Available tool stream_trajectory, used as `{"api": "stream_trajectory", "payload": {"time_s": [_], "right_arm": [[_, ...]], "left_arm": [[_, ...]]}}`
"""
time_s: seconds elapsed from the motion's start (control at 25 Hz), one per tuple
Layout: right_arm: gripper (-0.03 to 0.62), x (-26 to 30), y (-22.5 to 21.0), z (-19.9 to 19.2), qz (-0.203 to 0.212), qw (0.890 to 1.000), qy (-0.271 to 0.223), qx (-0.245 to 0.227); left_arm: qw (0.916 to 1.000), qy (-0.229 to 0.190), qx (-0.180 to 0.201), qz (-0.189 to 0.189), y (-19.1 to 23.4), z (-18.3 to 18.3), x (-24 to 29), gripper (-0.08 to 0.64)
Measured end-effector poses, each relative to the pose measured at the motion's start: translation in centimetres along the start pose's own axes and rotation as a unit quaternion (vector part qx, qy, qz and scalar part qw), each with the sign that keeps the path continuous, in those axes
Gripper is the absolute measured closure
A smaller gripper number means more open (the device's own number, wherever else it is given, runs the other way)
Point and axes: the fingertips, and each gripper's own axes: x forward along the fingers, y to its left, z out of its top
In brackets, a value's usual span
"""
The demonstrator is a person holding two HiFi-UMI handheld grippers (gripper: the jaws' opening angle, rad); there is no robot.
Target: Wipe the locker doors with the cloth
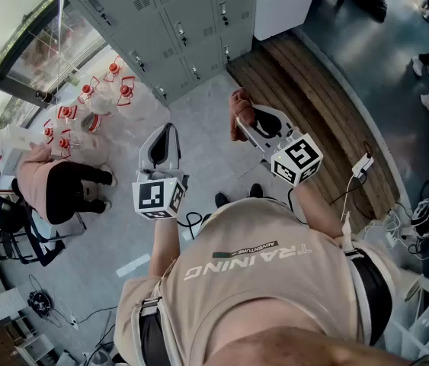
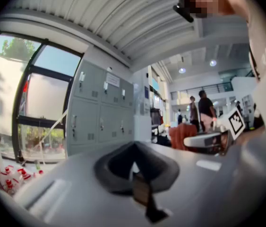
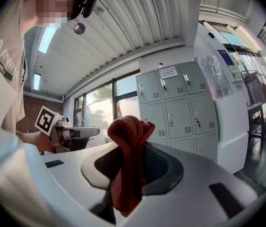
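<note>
Right gripper point(image 1: 248, 124) clamped on the red cloth point(image 3: 127, 145), which bunches up above its jaws; left gripper point(image 2: 133, 169) with jaws together, holding nothing. Both are held in front of the person, well apart from the grey lockers point(image 1: 176, 29) ahead

We find the lockers point(image 1: 176, 29) cut off by the head view's upper edge, their top rows lost; the notice point(image 3: 168, 72) on one upper locker door is too small to read; the cloth point(image 3: 128, 160) wraps the right gripper point(image 3: 130, 138) and covers its fingers, its lower end lost from sight inside the housing; the red-capped bottles point(image 1: 96, 97) by the lockers' left end are too small to tell apart; the people point(image 2: 206, 109) beyond the lockers' right end are small and blurred.
</note>
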Motion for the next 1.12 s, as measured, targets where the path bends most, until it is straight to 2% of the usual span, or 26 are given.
{"api": "stream_trajectory", "payload": {"time_s": [0.52, 0.8, 0.96, 1.12], "right_arm": [[0.480, 3.6, -0.4, -1.0, -0.029, 0.999, 0.019, 0.004], [0.480, 6.0, 0.0, -3.0, -0.045, 0.998, 0.045, 0.008], [0.480, 6.9, -1.8, -3.7, -0.049, 0.997, 0.063, 0.008], [0.480, 8.3, -5.8, -3.5, -0.053, 0.997, 0.061, -0.007]], "left_arm": [[0.9991, -0.008, -0.003, -0.041, 3.4, 0.1, 2.7, 0.555], [0.9973, 0.010, -0.028, -0.067, 5.4, -2.7, 4.1, 0.555], [0.9968, 0.010, -0.040, -0.069, 6.1, -3.2, 6.1, 0.555], [0.9978, 0.010, -0.038, -0.053, 7.2, -3.1, 9.7, 0.555]]}}
